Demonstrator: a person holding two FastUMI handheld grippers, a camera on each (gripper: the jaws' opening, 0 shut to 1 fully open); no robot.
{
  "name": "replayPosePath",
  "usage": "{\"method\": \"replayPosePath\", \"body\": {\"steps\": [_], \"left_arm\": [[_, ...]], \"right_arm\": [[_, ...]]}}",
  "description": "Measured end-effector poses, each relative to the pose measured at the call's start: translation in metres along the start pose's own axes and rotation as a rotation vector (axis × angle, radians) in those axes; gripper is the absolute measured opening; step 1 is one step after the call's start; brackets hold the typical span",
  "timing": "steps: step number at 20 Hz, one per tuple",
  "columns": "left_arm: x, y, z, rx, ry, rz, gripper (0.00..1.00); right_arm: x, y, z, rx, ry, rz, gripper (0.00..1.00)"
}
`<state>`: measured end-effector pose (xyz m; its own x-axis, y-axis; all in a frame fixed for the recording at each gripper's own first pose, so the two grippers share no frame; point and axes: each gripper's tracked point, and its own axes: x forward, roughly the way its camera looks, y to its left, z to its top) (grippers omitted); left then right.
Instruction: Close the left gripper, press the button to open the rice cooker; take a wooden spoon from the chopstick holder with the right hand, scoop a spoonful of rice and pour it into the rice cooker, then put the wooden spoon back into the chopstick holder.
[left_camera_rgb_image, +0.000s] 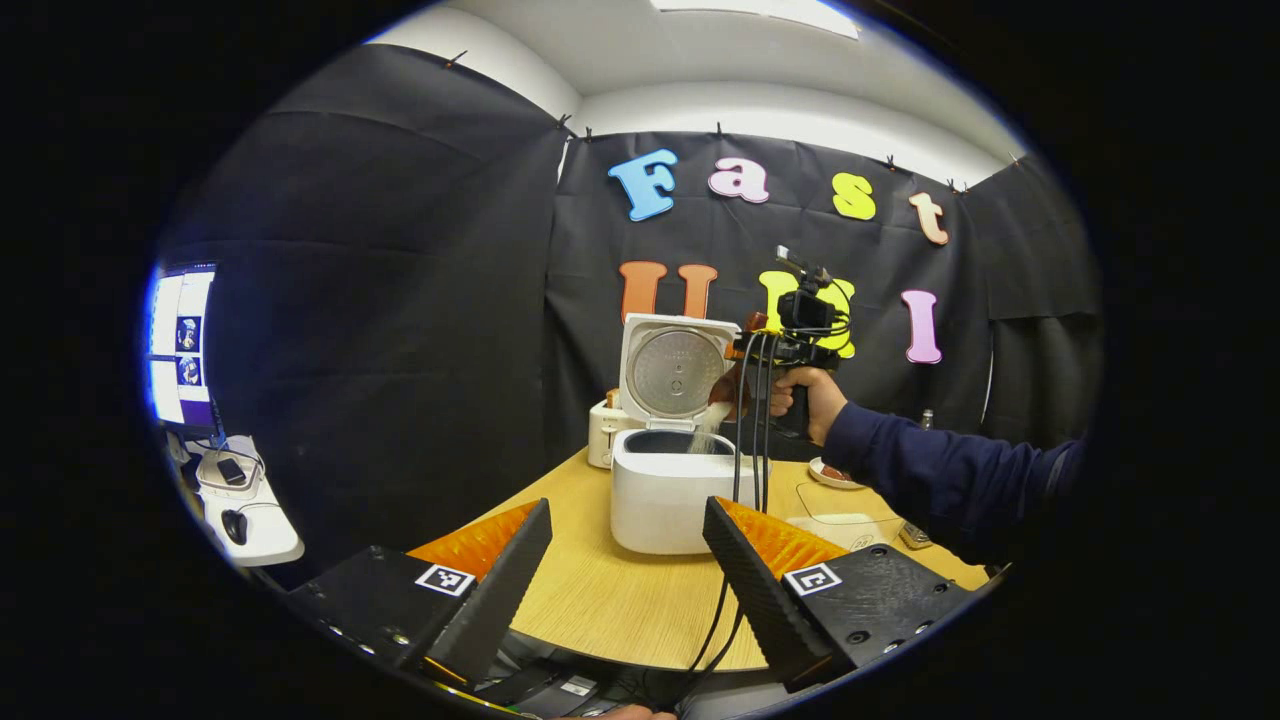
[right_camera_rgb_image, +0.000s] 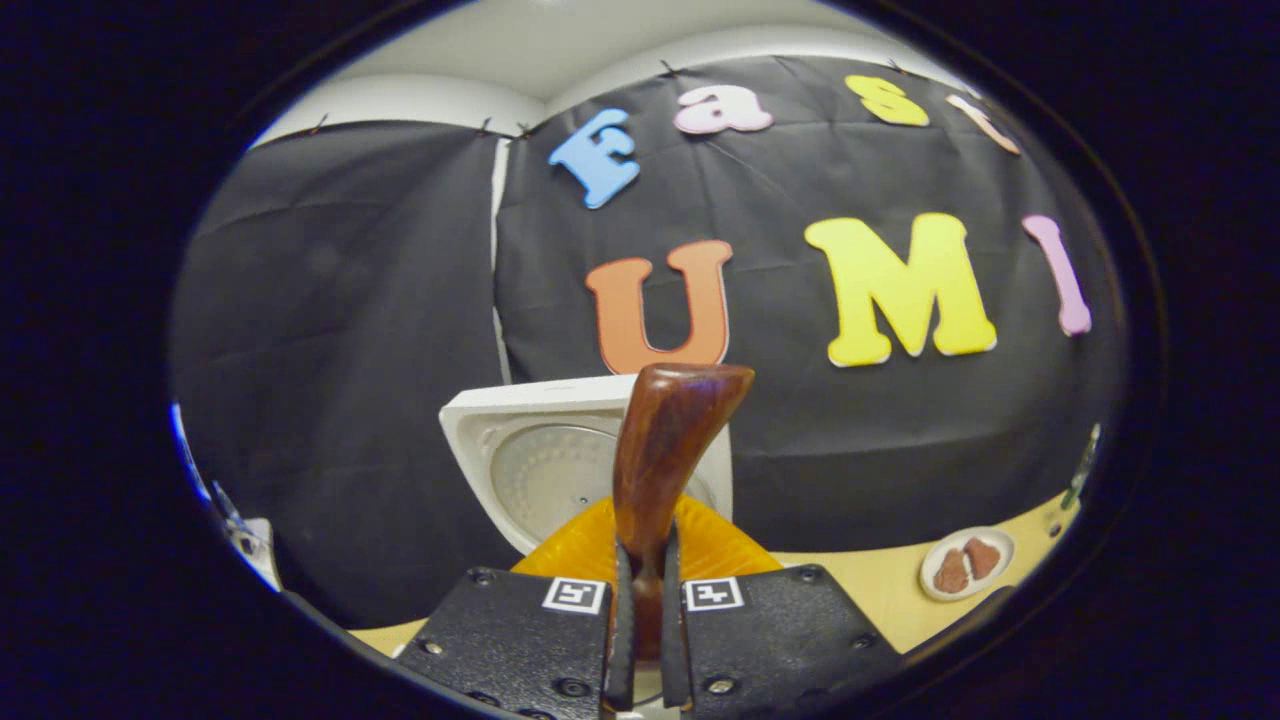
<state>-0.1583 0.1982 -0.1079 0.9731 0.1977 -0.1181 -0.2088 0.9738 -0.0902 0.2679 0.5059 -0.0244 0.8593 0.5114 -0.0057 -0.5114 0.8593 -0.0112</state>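
Over the open rice cooker (left_camera_rgb_image: 665, 490), right gripper (right_camera_rgb_image: 640, 600) clamps the wooden spoon (right_camera_rgb_image: 665, 440), rice pouring; left gripper (left_camera_rgb_image: 625, 570) jaws apart. Risk: grains spilling past the rim onto the table (left_camera_rgb_image: 610, 600).

We find no word, brand or number that we can read. The square black-and-white markers (left_camera_rgb_image: 445, 579) on the left gripper (left_camera_rgb_image: 628, 510) and the right gripper (right_camera_rgb_image: 645, 560) carry patterns only, no letters.

Left claw (left_camera_rgb_image: 625, 570) fingers spread wide, right claw (right_camera_rgb_image: 640, 610) clamped, seemingly raised, sleeved arm (left_camera_rgb_image: 940, 465) extended
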Motion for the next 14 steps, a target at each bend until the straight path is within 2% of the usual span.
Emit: {"method": "replayPosePath", "body": {"steps": [4, 8, 14], "left_arm": [[-0.005, 0.005, -0.003, 0.003, 0.009, 0.023, 0.97], [-0.007, 0.003, -0.003, -0.011, 0.000, 0.009, 0.95], [-0.008, -0.008, -0.001, -0.008, -0.007, -0.002, 0.94]], "right_arm": [[0.001, 0.028, -0.010, -0.192, -0.035, 0.035, 0.16], [-0.004, 0.044, -0.017, -0.389, -0.066, 0.051, 0.16], [-0.027, 0.038, -0.008, -0.377, -0.086, 0.062, 0.17]]}}
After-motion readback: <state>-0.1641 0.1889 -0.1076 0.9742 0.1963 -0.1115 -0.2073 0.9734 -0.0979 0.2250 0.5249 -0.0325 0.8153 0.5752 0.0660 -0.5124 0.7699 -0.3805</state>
